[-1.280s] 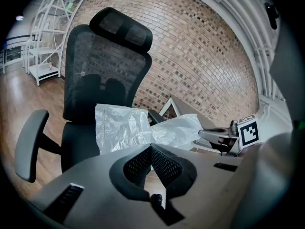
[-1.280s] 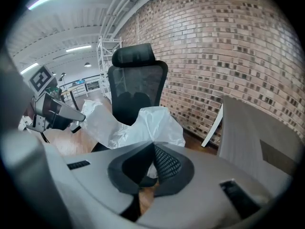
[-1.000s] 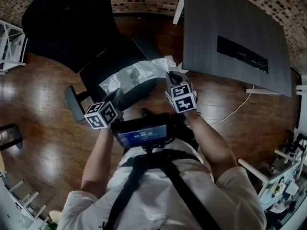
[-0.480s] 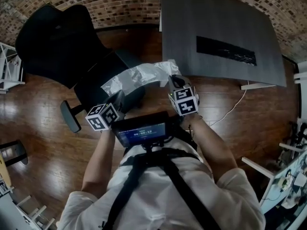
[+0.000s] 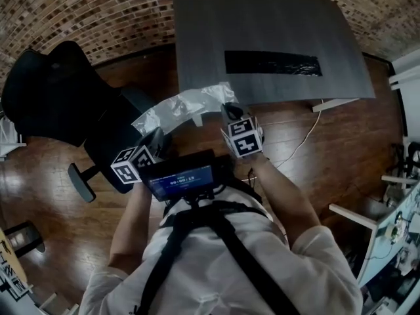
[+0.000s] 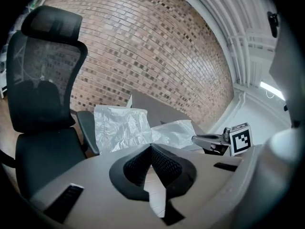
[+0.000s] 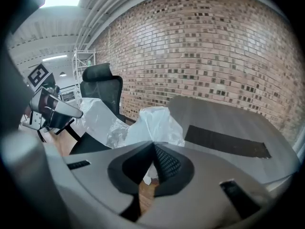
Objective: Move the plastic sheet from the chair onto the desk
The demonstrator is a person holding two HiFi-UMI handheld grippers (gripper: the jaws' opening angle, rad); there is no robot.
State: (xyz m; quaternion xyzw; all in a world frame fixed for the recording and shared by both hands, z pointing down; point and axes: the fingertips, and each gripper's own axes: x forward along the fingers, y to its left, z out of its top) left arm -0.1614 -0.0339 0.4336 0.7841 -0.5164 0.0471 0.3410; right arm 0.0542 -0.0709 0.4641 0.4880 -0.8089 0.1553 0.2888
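Observation:
The crumpled clear plastic sheet hangs in the air, stretched between my two grippers, just short of the grey desk's near edge. My left gripper is shut on the sheet's left end and my right gripper is shut on its right end. In the left gripper view the sheet rises from the closed left gripper, with the right gripper beside it. In the right gripper view the sheet bunches at the closed right gripper, before the desk. The black chair stands behind at the left.
A long black strip lies across the desk's middle. A white cable trails over the wooden floor under the desk's right side. White furniture stands at the right edge. A brick wall runs behind the desk and chair.
Both grippers have carried the sheet off the chair seat, up and toward the desk. The chair has dropped back to the left and the desk now lies straight ahead.

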